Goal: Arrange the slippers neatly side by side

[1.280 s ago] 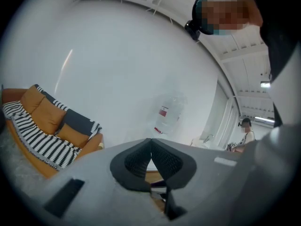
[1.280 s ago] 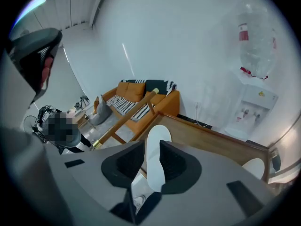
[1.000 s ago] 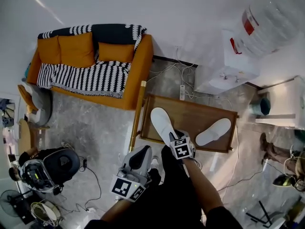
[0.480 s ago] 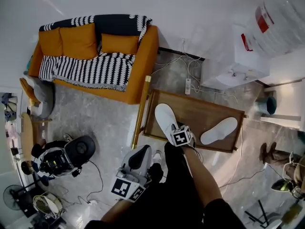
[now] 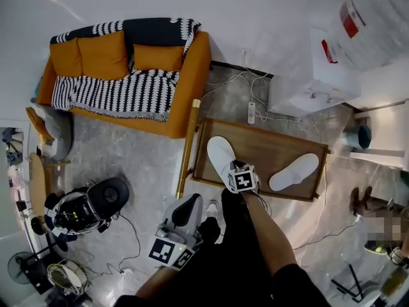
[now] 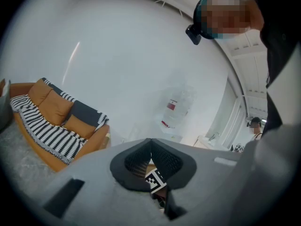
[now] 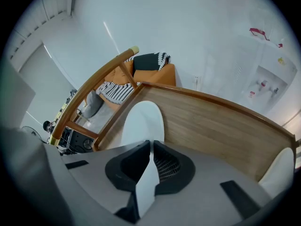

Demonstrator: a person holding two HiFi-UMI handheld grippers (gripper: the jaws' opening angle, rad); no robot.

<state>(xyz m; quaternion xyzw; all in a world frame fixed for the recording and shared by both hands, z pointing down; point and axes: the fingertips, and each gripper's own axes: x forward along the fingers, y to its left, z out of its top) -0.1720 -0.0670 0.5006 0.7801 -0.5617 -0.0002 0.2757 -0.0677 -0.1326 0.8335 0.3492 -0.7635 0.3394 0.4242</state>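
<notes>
on the wooden counter [image 5: 268,147] two white slippers lie well apart, one toward its left end and the second slipper [image 5: 294,172] toward its right end, angled differently from each other. the right hand-held gripper [image 5: 238,173] is clamped on the first slipper [image 5: 220,155] at its heel end; in the right gripper view a thin white edge of that slipper [image 7: 143,119] runs up between the closed jaws of the gripper [image 7: 150,149], while the second slipper [image 7: 278,171] shows only at the far right edge of the counter [image 7: 211,126]. the left hand-held gripper [image 5: 183,215] hangs low beside the person's body, off the counter, and in its own view the gripper [image 6: 151,144] has its jaws together with nothing between them. the step in hand looks like the grasp and shift of the first slipper, with the pairing not yet done. the next move likely calls for carrying or sliding the held slipper across toward the second one, turning it so both toes point the same way, and setting it down just beside its mate without nudging that one out of line.
</notes>
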